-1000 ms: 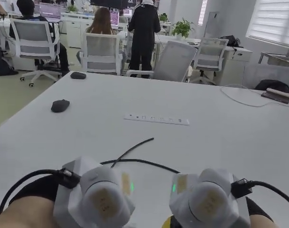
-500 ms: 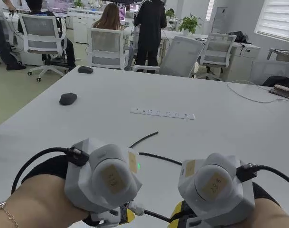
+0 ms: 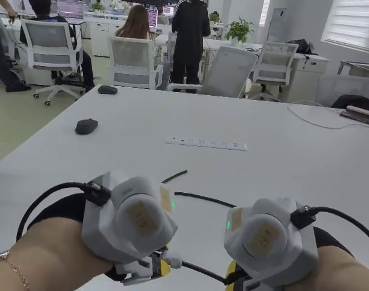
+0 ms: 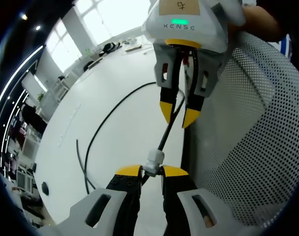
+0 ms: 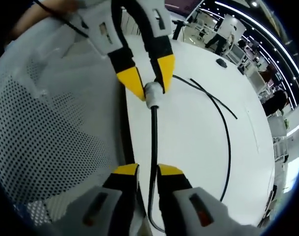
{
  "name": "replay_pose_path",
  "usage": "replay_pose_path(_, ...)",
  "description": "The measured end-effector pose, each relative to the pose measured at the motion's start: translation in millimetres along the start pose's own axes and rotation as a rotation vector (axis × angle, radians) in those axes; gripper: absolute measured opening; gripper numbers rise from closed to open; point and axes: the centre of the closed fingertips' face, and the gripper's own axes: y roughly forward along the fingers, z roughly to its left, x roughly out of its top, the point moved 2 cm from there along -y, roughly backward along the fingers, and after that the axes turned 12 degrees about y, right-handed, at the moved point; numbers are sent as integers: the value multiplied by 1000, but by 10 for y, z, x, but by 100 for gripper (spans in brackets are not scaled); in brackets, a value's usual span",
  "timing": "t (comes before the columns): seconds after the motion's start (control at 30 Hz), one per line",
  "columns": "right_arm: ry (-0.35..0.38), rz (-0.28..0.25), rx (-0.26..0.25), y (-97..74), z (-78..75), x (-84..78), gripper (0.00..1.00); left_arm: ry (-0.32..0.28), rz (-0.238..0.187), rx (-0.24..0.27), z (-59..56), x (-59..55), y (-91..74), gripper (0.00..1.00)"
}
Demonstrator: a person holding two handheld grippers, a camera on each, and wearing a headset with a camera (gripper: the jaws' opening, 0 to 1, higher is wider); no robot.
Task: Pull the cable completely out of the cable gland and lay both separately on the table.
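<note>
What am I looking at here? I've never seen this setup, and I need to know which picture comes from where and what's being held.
There is no robot here: a person holds a two-jaw gripper in each hand. The head view comes from a headset camera looking down over both white gripper bodies. Each round picture comes from a camera on one gripper, looking along its yellow-tipped jaws. The left gripper is shut on the white cable gland. The right gripper is shut on the black cable just beyond it. The cable runs into the gland and is not yet pulled out. The rest of it trails over the white table, where a power strip and a mouse also lie.
</note>
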Motion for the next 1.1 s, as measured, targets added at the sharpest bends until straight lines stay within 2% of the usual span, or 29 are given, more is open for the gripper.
replay_pose_path(0.03,0,-12,-2,-10,-9,30,17,-2,-4,5,16,4,-8,16)
replay_pose_path(0.07,-18,-52,-10,-40,-27,103,19,0,-9,12,30,9,-11,16)
replay_pose_path(0.17,11,-183,-3,-138,-17,332,20,11,-14,11,14,17,-9,16)
replay_pose_path(0.2,18,-203,-9,-160,-23,365,19,18,-11,12,2,13,-10,16)
replay_pose_path(0.27,2,-202,-29,-180,-41,366,17,49,-10,8,-34,15,-17,16)
replay_pose_path(0.33,-19,-196,-52,-175,-76,360,17,54,-8,5,-47,22,-15,16)
replay_pose_path(0.6,-18,-235,12,-174,41,451,14,80,-23,11,-55,53,-34,16)
replay_pose_path(0.7,-5,-242,35,-177,68,451,4,84,-28,12,-49,68,-36,16)
replay_pose_path(0.97,9,-239,31,-173,54,428,3,63,-25,7,-55,66,-22,16)
replay_pose_path(1.1,4,-200,5,-144,17,360,3,52,-2,13,-29,4,-18,16)
